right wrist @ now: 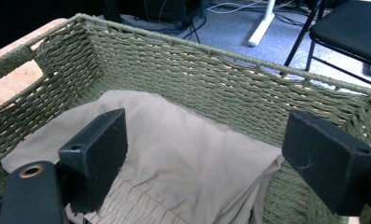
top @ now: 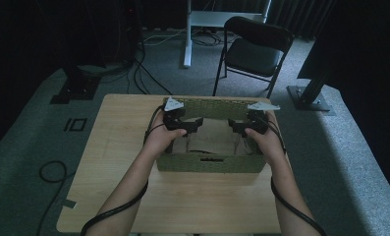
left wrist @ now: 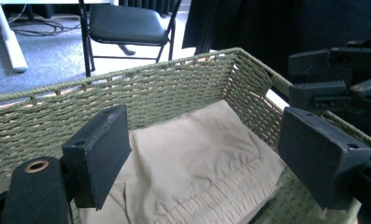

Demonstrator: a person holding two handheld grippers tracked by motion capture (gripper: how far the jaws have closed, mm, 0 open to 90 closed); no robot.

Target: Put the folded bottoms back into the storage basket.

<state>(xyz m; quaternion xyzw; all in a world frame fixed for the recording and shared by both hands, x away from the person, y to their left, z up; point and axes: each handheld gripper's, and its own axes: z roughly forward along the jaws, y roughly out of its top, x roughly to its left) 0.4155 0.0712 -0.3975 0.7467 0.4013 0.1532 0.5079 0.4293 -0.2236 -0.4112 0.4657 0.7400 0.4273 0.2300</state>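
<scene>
**Two tools hovering over a basket of folded cloth**

A person is sitting at a pale wooden bench (top: 119,162), forearms coming in from the bottom of the high view. A green woven basket (top: 209,163) is standing on the bench, toward its far edge, and a beige cloth (top: 216,137) is lying folded inside it on the bottom.

On the left, the left tool (top: 188,126) is hanging over the basket's left half, pointing inward. In the left gripper view its jaws are standing wide apart with nothing between them; the cloth (left wrist: 197,163) is lying below, with a gathered band running along its near edge, and the pads are not touching it.

On the right, the right tool (top: 237,128) is hanging over the basket's right half, facing the left one across a gap. In the right gripper view its jaws are likewise standing wide apart and gripping nothing, with the cloth (right wrist: 174,154) spread beneath them against the far woven wall (right wrist: 197,79).

Beyond the bench, a black folding chair (top: 254,51) is standing on grey carpet, with cables trailing across the floor to its left.
</scene>
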